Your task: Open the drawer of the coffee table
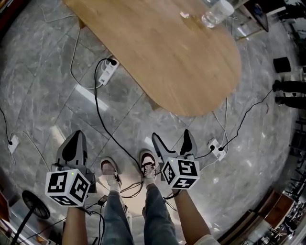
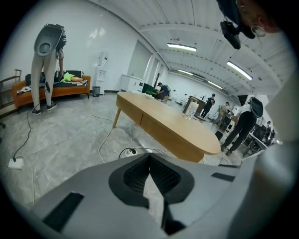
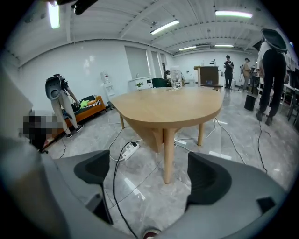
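The oval wooden coffee table (image 1: 162,48) stands ahead of my feet, with its rounded end nearest me. In the left gripper view the table (image 2: 170,122) shows its long side panel (image 2: 163,133), split by a vertical seam. My left gripper (image 1: 75,142) hangs low at the left. Its ribbed pads (image 2: 161,176) meet with nothing between them. My right gripper (image 1: 172,137) is low beside my right foot, open and empty. In the right gripper view its gap (image 3: 152,176) faces the table's end (image 3: 168,108) and one leg (image 3: 168,156), well short of them.
A white power strip (image 1: 108,72) and black cables lie on the grey tile floor left of the table. Another strip (image 1: 216,148) lies to the right. A glass jar (image 1: 216,12) stands on the tabletop. My shoes (image 1: 147,165) are between the grippers. People stand at the far right (image 3: 271,70).
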The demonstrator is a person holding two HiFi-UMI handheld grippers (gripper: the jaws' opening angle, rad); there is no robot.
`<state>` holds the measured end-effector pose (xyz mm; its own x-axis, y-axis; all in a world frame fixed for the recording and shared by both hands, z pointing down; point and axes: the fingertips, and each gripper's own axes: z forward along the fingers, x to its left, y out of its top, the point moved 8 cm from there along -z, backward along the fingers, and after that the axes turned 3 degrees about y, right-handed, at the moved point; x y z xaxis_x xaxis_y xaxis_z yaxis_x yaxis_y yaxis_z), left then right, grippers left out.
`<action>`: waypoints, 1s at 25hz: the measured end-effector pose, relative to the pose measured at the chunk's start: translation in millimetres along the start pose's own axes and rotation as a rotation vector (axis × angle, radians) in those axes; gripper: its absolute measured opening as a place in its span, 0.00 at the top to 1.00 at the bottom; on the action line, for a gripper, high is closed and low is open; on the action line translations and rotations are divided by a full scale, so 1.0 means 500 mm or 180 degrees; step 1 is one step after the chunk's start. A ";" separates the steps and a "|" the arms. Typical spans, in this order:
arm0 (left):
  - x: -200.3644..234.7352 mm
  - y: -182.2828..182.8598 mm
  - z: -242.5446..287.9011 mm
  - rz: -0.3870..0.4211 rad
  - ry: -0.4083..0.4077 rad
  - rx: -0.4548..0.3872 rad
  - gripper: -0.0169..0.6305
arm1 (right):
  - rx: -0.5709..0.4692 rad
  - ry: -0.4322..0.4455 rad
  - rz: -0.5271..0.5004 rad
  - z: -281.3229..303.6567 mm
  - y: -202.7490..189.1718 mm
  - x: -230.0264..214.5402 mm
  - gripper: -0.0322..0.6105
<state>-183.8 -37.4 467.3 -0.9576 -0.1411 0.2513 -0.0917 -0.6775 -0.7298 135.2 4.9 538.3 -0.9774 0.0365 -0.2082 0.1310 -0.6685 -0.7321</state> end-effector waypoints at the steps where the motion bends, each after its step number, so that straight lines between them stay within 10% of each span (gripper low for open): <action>1: 0.000 0.000 0.001 -0.0012 -0.0003 0.0004 0.98 | 0.0013 0.0018 -0.0040 0.012 0.000 0.000 0.13; 25: 0.012 -0.017 0.050 -0.0146 0.0006 0.0186 0.98 | -0.0090 0.0169 -0.0301 0.155 0.042 -0.013 0.43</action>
<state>-181.9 -50.7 490.7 -0.9533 -0.1075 0.2823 -0.1195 -0.7241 -0.6793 131.4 -66.8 574.6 -0.9756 0.1381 -0.1708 0.0441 -0.6389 -0.7680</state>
